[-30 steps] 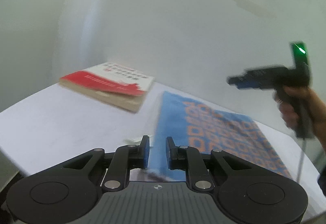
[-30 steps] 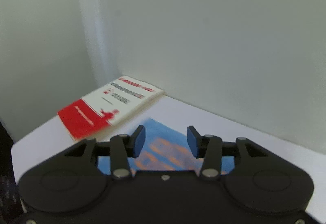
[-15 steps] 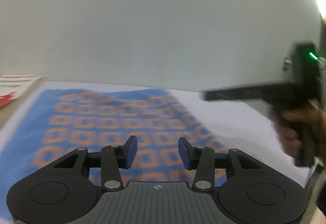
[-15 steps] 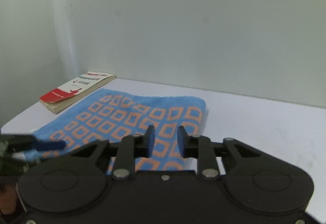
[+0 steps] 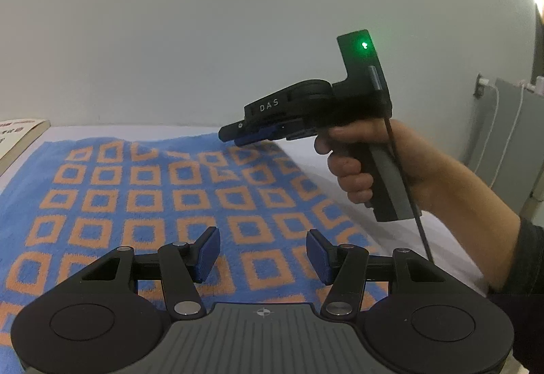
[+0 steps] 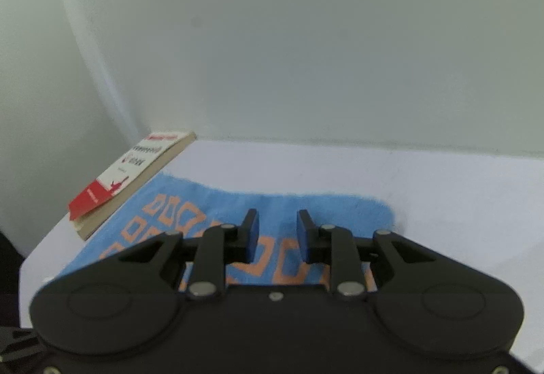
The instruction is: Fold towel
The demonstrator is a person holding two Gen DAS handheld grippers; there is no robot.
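Note:
A blue towel (image 5: pixel 163 190) with orange squares lies flat on the white table (image 6: pixel 442 190). My left gripper (image 5: pixel 263 253) is open and empty, hovering over the towel's near edge. My right gripper shows in the left wrist view (image 5: pixel 234 136) held in a hand above the towel's far right corner. In the right wrist view my right gripper (image 6: pixel 277 234) is open with a narrow gap, empty, above the towel (image 6: pixel 306 207) near its far right corner.
A red and white book (image 6: pixel 136 170) lies on the table by the towel's left edge, close to the wall corner; it also shows in the left wrist view (image 5: pixel 17 136). The white wall runs behind the table. Cables and a grey cabinet (image 5: pixel 510 136) stand at far right.
My left gripper has swung right across the towel and opened wider. My right gripper has moved over the towel's far right corner and its jaws opened slightly.

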